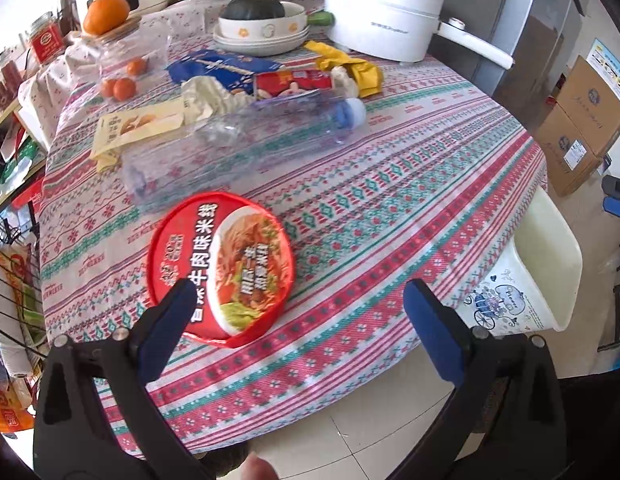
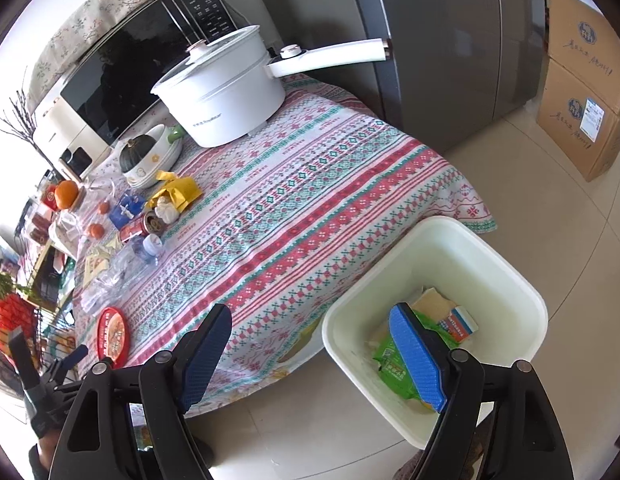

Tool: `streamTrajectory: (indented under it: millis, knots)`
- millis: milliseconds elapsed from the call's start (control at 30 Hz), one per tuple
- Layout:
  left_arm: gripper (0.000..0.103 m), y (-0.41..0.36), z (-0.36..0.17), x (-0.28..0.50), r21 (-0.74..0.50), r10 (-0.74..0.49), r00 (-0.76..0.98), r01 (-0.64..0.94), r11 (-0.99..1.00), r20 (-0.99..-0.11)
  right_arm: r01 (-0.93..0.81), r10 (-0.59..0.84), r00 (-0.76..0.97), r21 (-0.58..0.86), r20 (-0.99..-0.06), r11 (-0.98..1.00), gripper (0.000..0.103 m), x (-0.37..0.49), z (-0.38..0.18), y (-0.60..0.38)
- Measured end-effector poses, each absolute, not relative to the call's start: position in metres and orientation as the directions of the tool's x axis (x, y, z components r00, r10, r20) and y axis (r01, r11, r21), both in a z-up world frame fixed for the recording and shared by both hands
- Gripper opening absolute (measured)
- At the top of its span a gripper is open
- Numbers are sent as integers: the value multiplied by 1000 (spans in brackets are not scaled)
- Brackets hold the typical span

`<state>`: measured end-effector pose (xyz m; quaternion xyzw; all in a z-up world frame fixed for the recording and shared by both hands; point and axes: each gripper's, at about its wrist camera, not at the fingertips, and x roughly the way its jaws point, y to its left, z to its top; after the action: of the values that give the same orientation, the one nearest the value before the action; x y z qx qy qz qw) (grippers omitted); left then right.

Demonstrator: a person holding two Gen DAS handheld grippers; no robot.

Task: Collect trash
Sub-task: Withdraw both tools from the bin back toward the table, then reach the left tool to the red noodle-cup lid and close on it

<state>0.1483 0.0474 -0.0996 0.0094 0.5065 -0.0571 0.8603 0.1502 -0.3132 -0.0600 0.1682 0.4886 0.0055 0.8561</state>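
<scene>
We hang our right gripper (image 2: 310,354) over the white bin (image 2: 506,268), jaws apart and empty above wrappers already inside, while our left gripper (image 1: 299,320), jaws apart, lines up on the red noodle lid (image 1: 225,268) near the worktop (image 1: 390,184) edge

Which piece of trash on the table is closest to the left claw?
The round red noodle lid, lying flat beside the left claw; the clear bottle lies farther back.

Left wrist view: steeply down, close above table edge (image 1: 390,208). Right wrist view: higher, down over bin (image 2: 506,264). Shared: tablecloth, red lid (image 1: 221,268), white pot (image 2: 225,96).
</scene>
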Motion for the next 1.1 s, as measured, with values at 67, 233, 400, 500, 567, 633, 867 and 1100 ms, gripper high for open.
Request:
streamTrajectory:
  millis: [67,233,400,500,567,633,867,1100]
  knots:
    - [102,61,-104,151,-64,-89,463,69,996,-882,146,180,521,295,-834,944,83,153,-60,-304]
    - [102,77,-113,164,-120,-112,427,8,993,-897,126,199,515,304,-833,944,83,160,-61,-283]
    - [102,78,-126,178,-52,-44,389,-11,999,-920,109,213,501,305,-839,946,83,168,-65,-264]
    - [102,81,-133,184,16,24,380,-24,1000,-924,103,221,494,309,-841,945,83,172,-68,-256]
    - [102,84,-139,188,13,24,366,-32,999,-930,96,227,491,312,-841,945,83,174,-68,-251]
    - [102,85,-143,191,11,25,359,-43,999,-933,89,230,487,310,-842,946,83,176,-69,-247]
    - [102,88,-138,196,-70,-38,363,-75,995,-931,72,235,474,303,-849,950,83,180,-73,-236]
    - [103,76,-148,201,15,35,360,-58,998,-932,76,234,473,304,-850,950,83,180,-74,-237]
